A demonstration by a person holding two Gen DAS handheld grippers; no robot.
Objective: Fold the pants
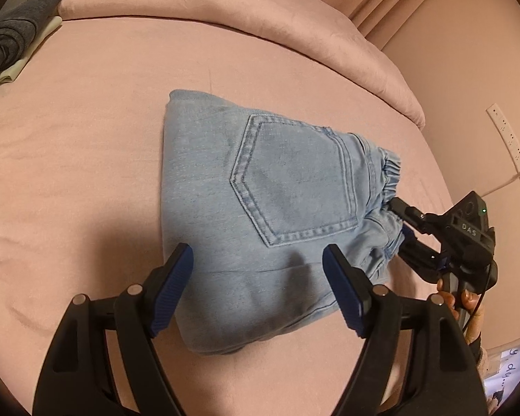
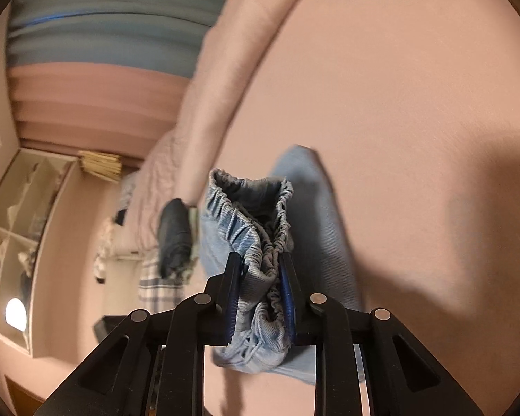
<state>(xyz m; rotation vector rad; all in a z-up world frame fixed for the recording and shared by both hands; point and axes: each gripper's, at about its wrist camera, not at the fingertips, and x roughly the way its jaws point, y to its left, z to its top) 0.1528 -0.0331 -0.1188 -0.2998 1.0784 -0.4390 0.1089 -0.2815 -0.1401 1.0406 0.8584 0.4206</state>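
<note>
Light blue denim pants (image 1: 270, 204) lie folded into a compact bundle on the pink bed sheet (image 1: 97, 159), back pocket up. My left gripper (image 1: 258, 263) is open and empty, hovering over the bundle's near edge with its fingers on either side of the denim. My right gripper (image 1: 404, 223) is shut on the pants' elastic waistband (image 1: 390, 176) at the right end. In the right wrist view the gathered waistband (image 2: 256, 239) sits pinched between the blue pads of the right gripper (image 2: 260, 267), and the rest of the pants (image 2: 315, 215) stretches away behind it.
A folded dark grey garment on a pale cloth (image 1: 14, 31) lies at the far left of the bed, also visible in the right wrist view (image 2: 175, 235). A pink duvet (image 1: 260, 24) is bunched along the far side. A wall with a power strip (image 1: 509, 138) is to the right.
</note>
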